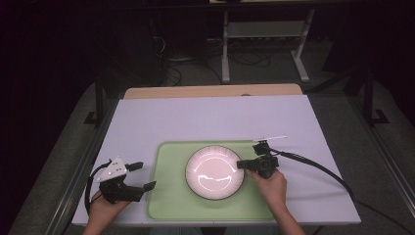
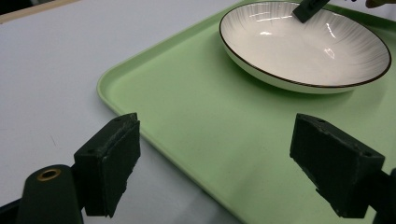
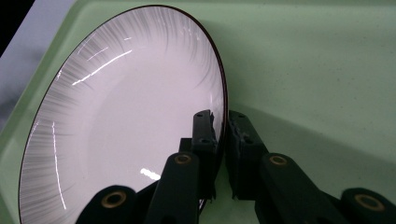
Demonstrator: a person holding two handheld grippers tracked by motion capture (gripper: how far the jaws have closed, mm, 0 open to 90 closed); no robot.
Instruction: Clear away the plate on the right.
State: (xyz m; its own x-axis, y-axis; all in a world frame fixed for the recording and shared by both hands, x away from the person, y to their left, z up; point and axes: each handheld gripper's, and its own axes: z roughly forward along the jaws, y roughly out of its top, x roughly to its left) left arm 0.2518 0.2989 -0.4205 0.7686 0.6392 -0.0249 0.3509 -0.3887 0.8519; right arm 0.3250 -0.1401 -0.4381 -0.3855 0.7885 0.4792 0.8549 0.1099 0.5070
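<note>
item: white plate point(image 1: 215, 172), centre of green tray point(image 1: 166, 205) on tabletop point(image 1: 215, 117). right tool point(image 3: 222, 140) pinches plate's right rim, so nearer hand. left tool point(image 2: 215, 163) spread, empty, w/ plate to its right.

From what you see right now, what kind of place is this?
Probably a lab or recording workspace: a white table in a dark room, cables on the floor behind it, and a plate on a green tray.

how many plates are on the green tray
1. The white plate with a dark rim sits near the middle of the green tray; the right gripper is clamped on its rim. Nothing seems hidden.
</note>
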